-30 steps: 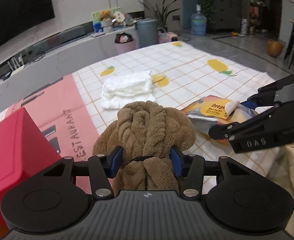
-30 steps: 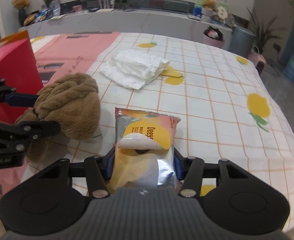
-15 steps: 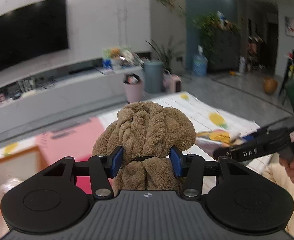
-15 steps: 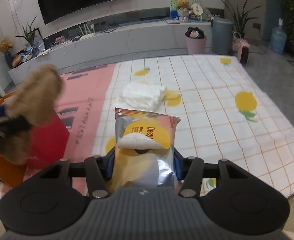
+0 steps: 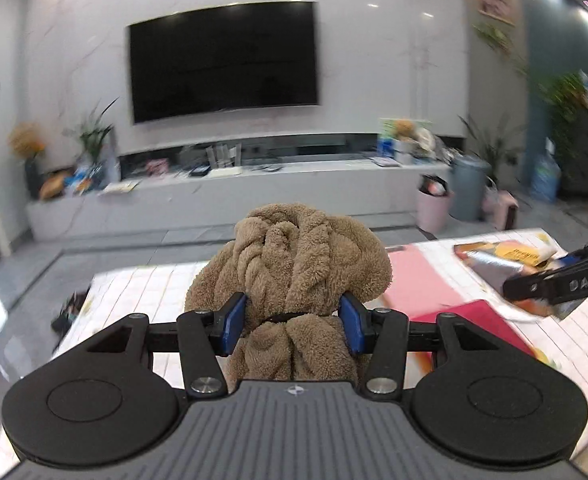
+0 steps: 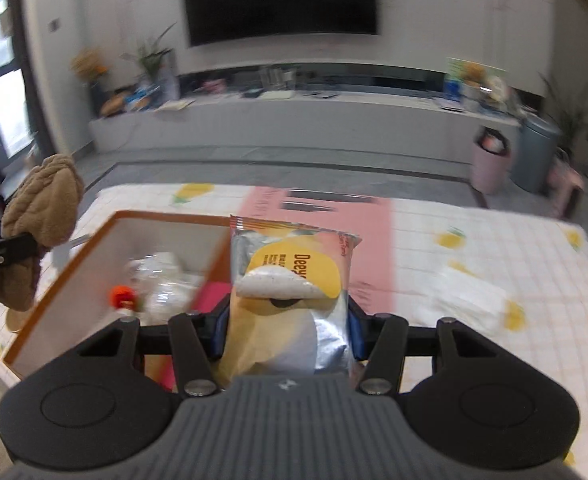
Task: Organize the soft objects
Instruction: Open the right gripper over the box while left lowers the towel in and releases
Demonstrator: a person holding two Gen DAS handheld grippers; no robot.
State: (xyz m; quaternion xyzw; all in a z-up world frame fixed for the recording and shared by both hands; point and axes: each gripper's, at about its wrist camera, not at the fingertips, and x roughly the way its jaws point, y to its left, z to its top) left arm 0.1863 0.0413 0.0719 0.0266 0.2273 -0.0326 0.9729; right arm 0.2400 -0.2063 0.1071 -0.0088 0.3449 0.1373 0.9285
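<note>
While both loads hang above the tablecloth (image 6: 474, 240), the left gripper (image 5: 291, 322) clamps a brown towel (image 5: 294, 256) at its banded waist in the lower middle of the left view; in the right view the same bundle shows at the left edge, outside the box (image 6: 105, 264) (open-topped, orange-rimmed, a bottle and clear wrap already inside). At centre of that view the right gripper (image 6: 287, 330) pinches a foil pouch (image 6: 294, 268) by its lower half, its top over the box's right wall. Further right, a white cloth (image 6: 466, 304) lies on the tablecloth. Released from here, the towel would likely miss the box; the slick pouch could slide free or catch the rim.
</note>
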